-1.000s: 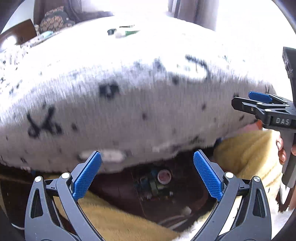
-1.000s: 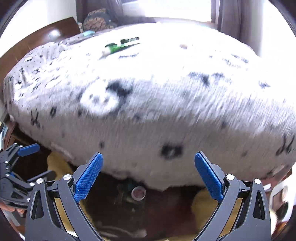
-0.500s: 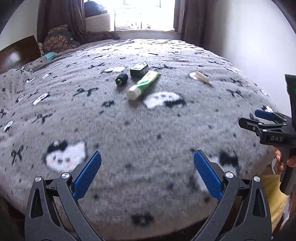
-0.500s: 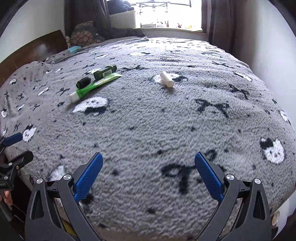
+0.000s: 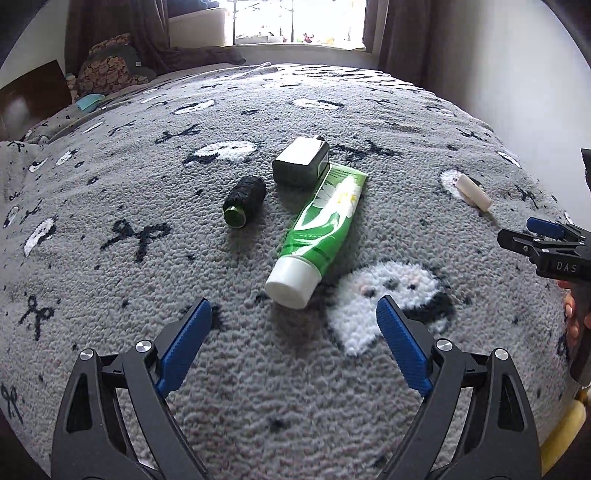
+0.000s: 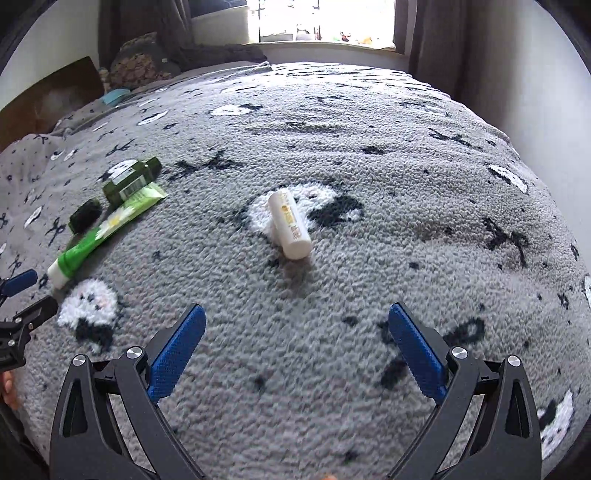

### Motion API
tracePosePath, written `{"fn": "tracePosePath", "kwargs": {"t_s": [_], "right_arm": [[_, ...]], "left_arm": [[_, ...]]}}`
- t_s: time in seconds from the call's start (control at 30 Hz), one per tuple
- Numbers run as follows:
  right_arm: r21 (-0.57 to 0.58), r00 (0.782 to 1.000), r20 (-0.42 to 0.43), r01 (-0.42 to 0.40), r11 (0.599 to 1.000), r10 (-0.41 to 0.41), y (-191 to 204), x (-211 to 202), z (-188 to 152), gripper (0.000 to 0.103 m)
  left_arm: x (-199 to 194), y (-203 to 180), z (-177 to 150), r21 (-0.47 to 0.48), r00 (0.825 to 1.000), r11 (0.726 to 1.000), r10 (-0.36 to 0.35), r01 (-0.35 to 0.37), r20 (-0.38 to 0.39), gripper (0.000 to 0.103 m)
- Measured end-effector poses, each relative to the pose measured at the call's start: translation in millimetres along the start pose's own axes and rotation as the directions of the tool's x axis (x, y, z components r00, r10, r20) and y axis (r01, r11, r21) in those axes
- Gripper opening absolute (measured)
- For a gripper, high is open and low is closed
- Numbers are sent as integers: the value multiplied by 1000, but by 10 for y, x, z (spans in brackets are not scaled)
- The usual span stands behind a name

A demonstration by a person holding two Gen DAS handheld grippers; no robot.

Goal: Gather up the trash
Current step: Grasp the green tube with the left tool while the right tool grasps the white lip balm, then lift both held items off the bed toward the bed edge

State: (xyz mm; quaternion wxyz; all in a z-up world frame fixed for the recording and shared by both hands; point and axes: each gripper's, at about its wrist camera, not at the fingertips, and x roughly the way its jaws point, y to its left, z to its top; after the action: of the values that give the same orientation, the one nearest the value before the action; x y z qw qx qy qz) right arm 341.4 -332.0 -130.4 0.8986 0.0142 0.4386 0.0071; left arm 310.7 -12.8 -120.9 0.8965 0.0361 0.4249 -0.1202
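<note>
My left gripper [image 5: 293, 314] hangs released over the bed [image 5: 110, 166], its blue pads spread wide with nothing between them. Just ahead of it lies the green tube [image 5: 321, 225], white cap toward me, flat end touching a dark box [image 5: 301, 160]. A black spool [image 5: 245, 199] lies just left of the tube, apart from it. All three rest on the grey fleece blanket [image 5: 258, 387] with its white cat faces and black bows.

My right gripper [image 6: 295, 317] is likewise released and holds nothing. Straight ahead of it, near the middle of the bed, a white stick [image 6: 290, 225] with gold lettering lies on one of the white cat patches.

The left wrist view gives the tube, box and spool up close, while the white stick shows there only small at the far right, and my right gripper pokes in from the right edge. The right wrist view shows the stick's lettering and a barcode label on the box, which the left view does not; here the tube, box and spool sit well off to the left, and the tips of my left gripper reach in at the left edge, near the tube's cap.

A window [image 6: 325, 22] with dark curtains [image 6: 428, 33] stands beyond the bed.
</note>
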Motion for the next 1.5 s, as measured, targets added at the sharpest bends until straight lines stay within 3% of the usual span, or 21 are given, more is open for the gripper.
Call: {"fn": "tracePosePath", "kwargs": {"t_s": [0.13, 0.4, 0.5, 0.57, 0.67, 1.03, 1.23, 1.5], "right_arm": [[4, 1000, -4, -23, 1000, 24, -42, 238, 220, 97], [-19, 999, -24, -28, 999, 27, 38, 572, 454, 79], [-26, 999, -18, -31, 999, 30, 44, 592, 481, 65], [-28, 999, -13, -34, 999, 33, 40, 592, 486, 44], [-46, 1000, -10, -20, 999, 19, 59, 525, 453, 22], [-103, 996, -12, -92, 990, 91, 211, -53, 11, 21], [-121, 987, 43, -149, 981, 155, 379, -611, -363, 21], [-159, 977, 108, -164, 974, 182, 587, -1330, -919, 21]], "left_arm": [[200, 11, 99, 4, 1000, 1000, -13, 13, -16, 78], [418, -24, 201, 21, 999, 999, -40, 41, -35, 58], [400, -34, 222, 34, 998, 998, -57, 58, -22, 42], [386, -66, 237, 55, 998, 997, -57, 58, -19, 40], [353, -147, 220, 93, 998, 994, -56, 57, -19, 33], [-128, -372, -128, 136, 997, 988, -75, 75, -7, 31], [-640, -432, -427, 111, 995, 991, -81, 75, 53, 31], [-1431, -538, -907, 111, 988, 992, -79, 64, 133, 31]]}}
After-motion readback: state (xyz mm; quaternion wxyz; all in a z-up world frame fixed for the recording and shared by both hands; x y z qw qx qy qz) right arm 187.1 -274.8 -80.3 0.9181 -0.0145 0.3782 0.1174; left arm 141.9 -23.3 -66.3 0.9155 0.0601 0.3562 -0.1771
